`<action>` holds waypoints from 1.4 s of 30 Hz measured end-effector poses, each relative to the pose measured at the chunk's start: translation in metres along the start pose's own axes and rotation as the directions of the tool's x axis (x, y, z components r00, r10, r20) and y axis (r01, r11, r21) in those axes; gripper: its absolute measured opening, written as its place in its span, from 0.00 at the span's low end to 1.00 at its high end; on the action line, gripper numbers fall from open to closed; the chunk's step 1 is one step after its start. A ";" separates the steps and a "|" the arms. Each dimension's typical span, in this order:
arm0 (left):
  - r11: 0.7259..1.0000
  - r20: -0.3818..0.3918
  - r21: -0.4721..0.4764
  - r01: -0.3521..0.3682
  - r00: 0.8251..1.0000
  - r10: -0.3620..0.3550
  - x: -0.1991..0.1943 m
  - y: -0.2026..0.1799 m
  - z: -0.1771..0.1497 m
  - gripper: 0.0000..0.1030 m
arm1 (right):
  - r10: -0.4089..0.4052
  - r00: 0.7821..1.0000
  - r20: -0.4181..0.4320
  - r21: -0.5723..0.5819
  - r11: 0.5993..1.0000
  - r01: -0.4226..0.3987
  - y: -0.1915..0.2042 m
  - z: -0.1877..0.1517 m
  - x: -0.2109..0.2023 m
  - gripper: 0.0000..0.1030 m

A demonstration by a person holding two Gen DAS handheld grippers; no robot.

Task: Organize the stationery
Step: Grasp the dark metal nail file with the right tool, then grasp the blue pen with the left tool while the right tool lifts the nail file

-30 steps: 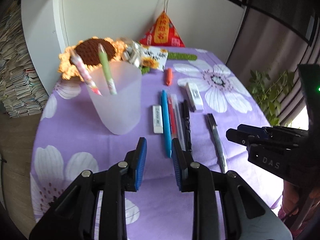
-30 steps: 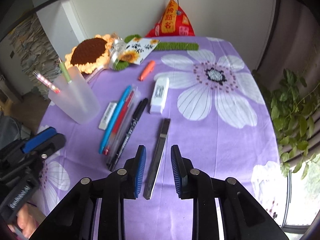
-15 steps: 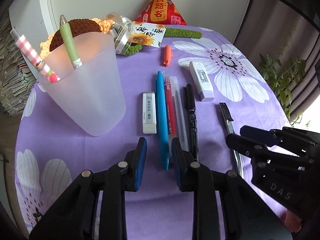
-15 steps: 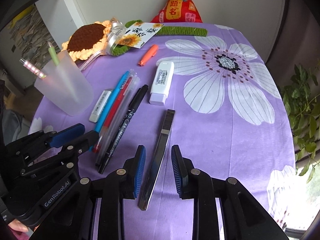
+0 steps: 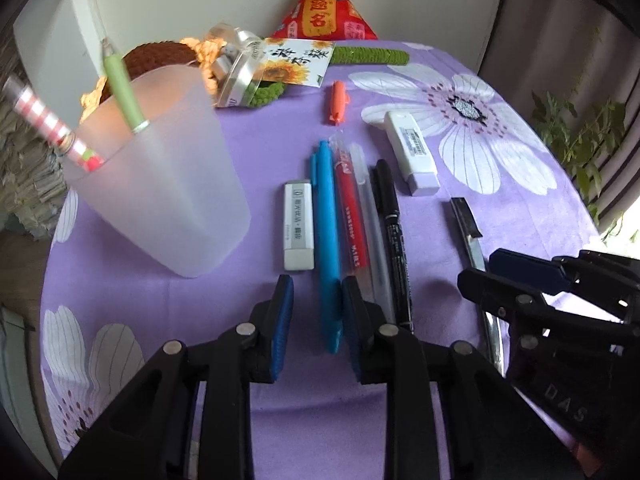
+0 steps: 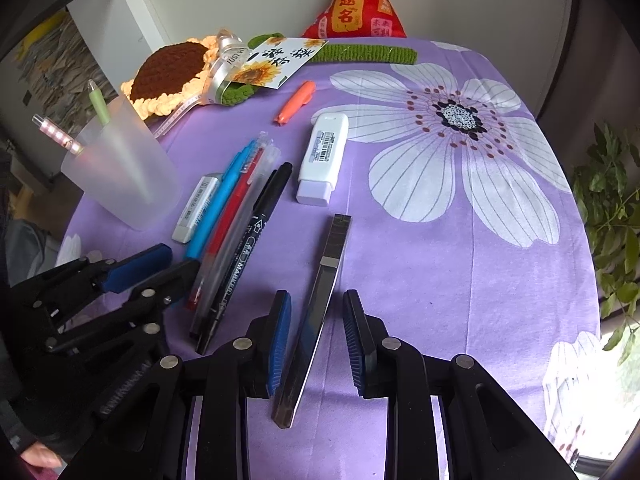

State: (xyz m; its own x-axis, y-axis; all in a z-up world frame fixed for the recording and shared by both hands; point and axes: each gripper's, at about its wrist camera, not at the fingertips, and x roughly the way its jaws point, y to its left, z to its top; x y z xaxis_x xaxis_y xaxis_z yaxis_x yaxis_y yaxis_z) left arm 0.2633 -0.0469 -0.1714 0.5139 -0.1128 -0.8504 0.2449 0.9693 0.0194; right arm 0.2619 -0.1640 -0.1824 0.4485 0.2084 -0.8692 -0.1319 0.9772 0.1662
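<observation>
Left gripper (image 5: 316,320) lower, now straddling blue pen (image 5: 328,240) (jaws apart)

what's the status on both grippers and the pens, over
Left gripper open, astride blue pen. Right gripper open, astride utility knife. Nothing gripped. Red pen crowds blue.

Blue pen (image 5: 327,232), red pen (image 5: 353,216), black marker (image 5: 394,232) side by side — frosted cup (image 5: 168,184) upright, 2 pens inside.

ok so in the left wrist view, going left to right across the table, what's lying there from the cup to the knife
frosted cup → white eraser → blue pen → red pen → clear pen → black marker → white correction tape → utility knife
</observation>
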 end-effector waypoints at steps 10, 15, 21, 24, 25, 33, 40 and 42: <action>0.998 -0.030 -0.029 0.062 0.998 -0.063 -0.001 -0.002 -0.002 0.08 | -0.035 0.999 0.031 -0.008 0.999 0.035 0.002 -0.001 0.001 0.13; 0.997 -0.049 0.009 0.077 0.996 -0.077 -0.022 -0.002 -0.034 0.08 | 0.026 0.999 0.021 0.007 1.000 -0.027 -0.004 -0.005 -0.011 0.12; 0.993 -0.094 0.046 0.107 0.990 -0.102 -0.044 -0.001 -0.074 0.08 | 0.026 1.000 0.015 -0.082 0.996 -0.025 0.001 -0.030 -0.038 0.12; 0.993 -0.103 0.034 0.116 0.988 -0.112 -0.051 0.002 -0.086 0.07 | 0.003 1.000 -0.007 -0.135 0.991 -0.004 0.004 -0.048 -0.043 0.12; 0.992 -0.108 0.028 0.127 0.986 -0.123 -0.052 0.003 -0.088 0.08 | -0.006 1.000 -0.021 -0.151 0.988 0.003 0.005 -0.055 -0.043 0.12; 0.989 -0.100 -0.027 0.143 0.984 -0.145 -0.048 0.006 -0.075 0.13 | 0.015 0.998 -0.059 -0.133 0.991 -0.023 0.000 -0.069 -0.045 0.15; 0.993 -0.085 0.019 0.117 0.990 -0.115 -0.031 -0.007 -0.046 0.30 | 0.002 0.999 -0.044 -0.149 0.989 -0.008 0.010 -0.054 -0.040 0.27; 0.992 -0.085 0.023 0.121 0.989 -0.119 -0.027 -0.007 -0.041 0.30 | -0.008 0.999 -0.053 -0.141 0.990 0.001 0.011 -0.050 -0.036 0.27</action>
State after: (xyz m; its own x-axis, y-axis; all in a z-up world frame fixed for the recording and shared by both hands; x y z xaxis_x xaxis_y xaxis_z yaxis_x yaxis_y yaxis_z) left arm 0.2142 -0.0422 -0.1698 0.4090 -0.2082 -0.8885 0.3247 0.9431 -0.0715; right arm 0.2003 -0.1623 -0.1729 0.4022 0.1980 -0.8939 -0.2553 0.9619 0.0982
